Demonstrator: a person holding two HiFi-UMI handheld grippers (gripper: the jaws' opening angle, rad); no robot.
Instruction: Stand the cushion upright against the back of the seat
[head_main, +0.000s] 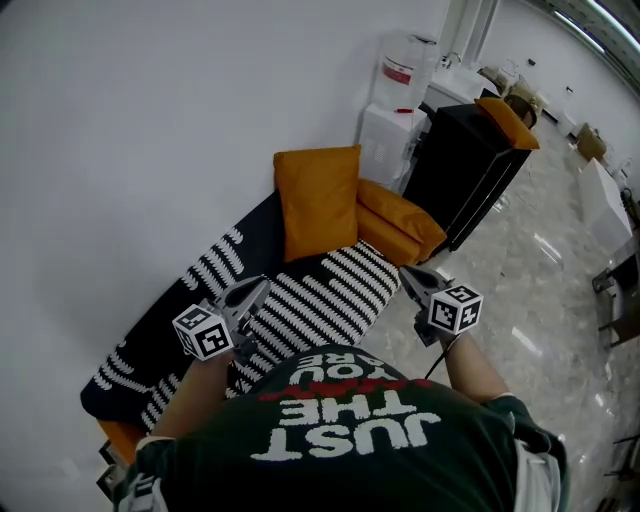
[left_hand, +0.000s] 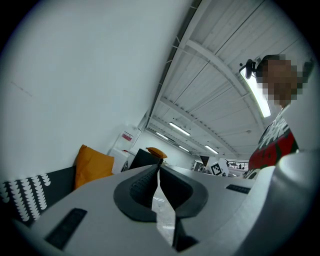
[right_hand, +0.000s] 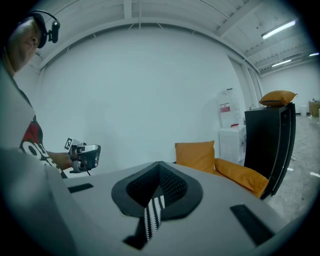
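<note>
Cushion (head_main: 318, 200): orange, stood upright on the seat (head_main: 330, 300) — probably soft, light; pinch a top corner.
Left tongs (head_main: 262, 284): closed, empty.
Right tongs (head_main: 406, 272): closed, empty.

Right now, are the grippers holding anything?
Nothing is held. The left gripper and the right gripper are both shut and empty, well short of the cushion.

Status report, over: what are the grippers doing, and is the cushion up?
Left gripper shut, empty. Right gripper shut, empty. Cushion upright at the back. Second cushion flat beside it.
</note>
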